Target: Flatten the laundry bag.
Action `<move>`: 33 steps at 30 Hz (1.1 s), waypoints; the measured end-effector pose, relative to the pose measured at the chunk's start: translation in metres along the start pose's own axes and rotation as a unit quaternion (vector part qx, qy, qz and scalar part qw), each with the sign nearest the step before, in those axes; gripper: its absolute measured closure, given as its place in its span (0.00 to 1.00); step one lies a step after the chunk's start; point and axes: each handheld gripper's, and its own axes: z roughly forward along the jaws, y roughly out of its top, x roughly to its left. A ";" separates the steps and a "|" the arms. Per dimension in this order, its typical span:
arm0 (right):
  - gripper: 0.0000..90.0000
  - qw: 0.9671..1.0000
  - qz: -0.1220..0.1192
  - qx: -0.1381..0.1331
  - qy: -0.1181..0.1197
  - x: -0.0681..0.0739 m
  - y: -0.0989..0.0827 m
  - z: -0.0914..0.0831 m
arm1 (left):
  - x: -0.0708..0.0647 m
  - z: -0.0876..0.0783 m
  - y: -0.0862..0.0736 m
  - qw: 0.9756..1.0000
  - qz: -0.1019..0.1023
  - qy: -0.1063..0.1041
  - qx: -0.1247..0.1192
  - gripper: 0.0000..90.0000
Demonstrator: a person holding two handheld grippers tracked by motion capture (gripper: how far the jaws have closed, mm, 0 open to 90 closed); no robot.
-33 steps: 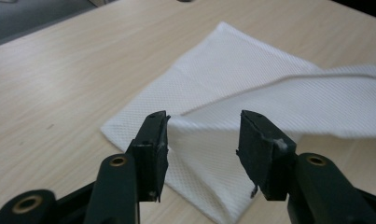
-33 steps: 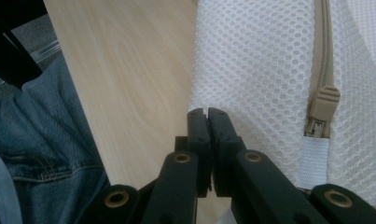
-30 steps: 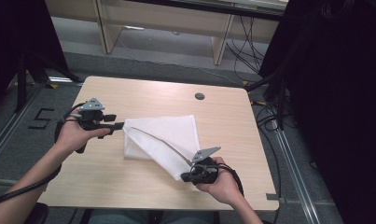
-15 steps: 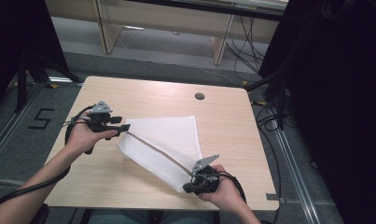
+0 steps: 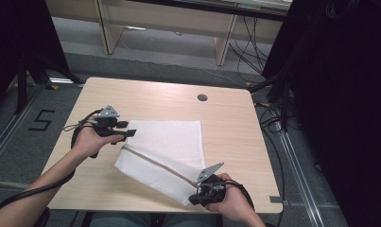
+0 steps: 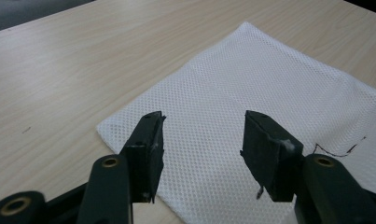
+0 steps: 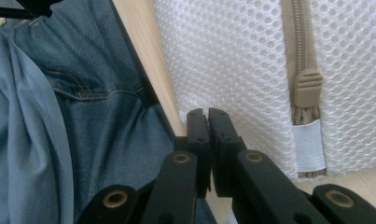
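Lying folded on the table (image 5: 235, 118) (zipper (image 7: 308, 86) showing): mesh bag (image 5: 171, 139).

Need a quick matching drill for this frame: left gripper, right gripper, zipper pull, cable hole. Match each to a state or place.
Things:
1. left gripper
2. right gripper
3. zipper pull
4. cable hole

States or places:
A. tan, at the end of the zipper near the mesh bag's corner
B. fingers shut, at the table's near edge
C. in the tabletop, beyond the bag
D. fingers open, over the bag

Pairs: 1-D, 2-B, 3-A, 4-C
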 end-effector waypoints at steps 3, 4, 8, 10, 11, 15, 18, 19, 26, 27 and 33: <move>0.98 1.000 0.021 0.006 0.001 0.002 -0.002 0.000 | -0.003 0.007 -0.004 1.000 0.009 -0.005 0.014 0.53; 0.98 1.000 0.019 0.011 0.005 0.001 -0.002 -0.001 | -0.004 0.009 -0.006 1.000 0.011 -0.004 0.016 0.53; 0.91 0.999 0.028 0.023 0.015 0.001 -0.004 -0.003 | -0.007 0.022 -0.013 0.999 0.028 -0.006 0.042 0.53; 0.88 0.999 0.039 0.014 0.012 0.001 -0.005 -0.008 | -0.009 0.026 -0.017 0.998 0.034 -0.006 0.055 0.53; 0.85 0.999 0.043 0.011 0.009 0.001 -0.005 -0.010 | -0.009 0.029 -0.018 0.997 0.041 -0.011 0.063 0.53; 0.80 0.998 0.057 -0.004 -0.011 -0.002 -0.006 -0.024 | -0.015 0.038 -0.026 0.994 0.062 -0.017 0.088 0.53; 0.79 0.997 0.067 -0.035 -0.033 -0.008 -0.004 -0.035 | -0.020 0.043 -0.031 0.990 0.080 -0.029 0.112 0.54; 0.79 0.994 0.079 -0.050 -0.053 -0.013 -0.002 -0.041 | -0.022 0.044 -0.032 0.989 0.081 -0.031 0.119 0.55; 1.00 0.986 0.112 -0.043 -0.117 -0.034 0.011 -0.045 | -0.036 0.039 -0.036 0.985 0.077 -0.055 0.145 0.58; 1.00 0.986 0.107 -0.029 -0.128 -0.038 0.014 -0.044 | -0.039 0.032 -0.037 0.984 0.084 -0.059 0.148 0.57; 1.00 0.986 0.107 0.000 -0.129 -0.048 0.024 -0.019 | -0.052 0.009 -0.053 0.975 0.091 -0.078 0.186 0.66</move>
